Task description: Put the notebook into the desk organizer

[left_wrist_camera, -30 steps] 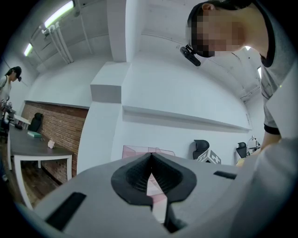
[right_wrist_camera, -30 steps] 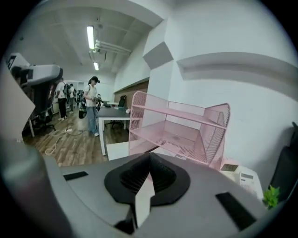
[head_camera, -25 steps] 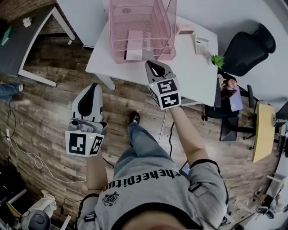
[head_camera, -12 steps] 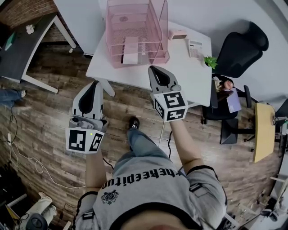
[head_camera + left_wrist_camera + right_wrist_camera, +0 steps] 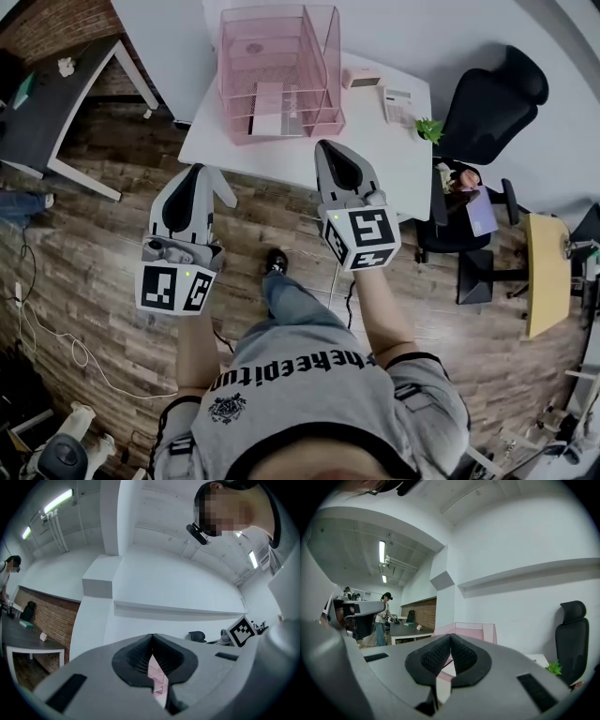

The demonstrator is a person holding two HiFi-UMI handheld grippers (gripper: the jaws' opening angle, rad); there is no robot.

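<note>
A pink mesh desk organizer (image 5: 277,56) stands at the back of a white table (image 5: 375,159). A pale notebook (image 5: 270,105) lies in its front tray. In the head view my right gripper (image 5: 325,147) hangs over the table's front edge, just right of the organizer, shut with nothing in it. My left gripper (image 5: 195,172) is over the wooden floor left of the table, also shut and empty. The right gripper view looks over its shut jaws (image 5: 450,637) to the organizer (image 5: 476,629) ahead. Through the left gripper (image 5: 151,637) only a sliver of pink shows.
A calculator (image 5: 397,97), a small pink box (image 5: 362,78) and a green plant (image 5: 428,129) sit on the table's right part. A black office chair (image 5: 487,94) stands to the right, a dark desk (image 5: 42,112) to the left. A person (image 5: 384,616) stands far off.
Both grippers have risen toward the head camera, the right one more. The right gripper has drawn back from the organizer's front. Both stayed shut.
</note>
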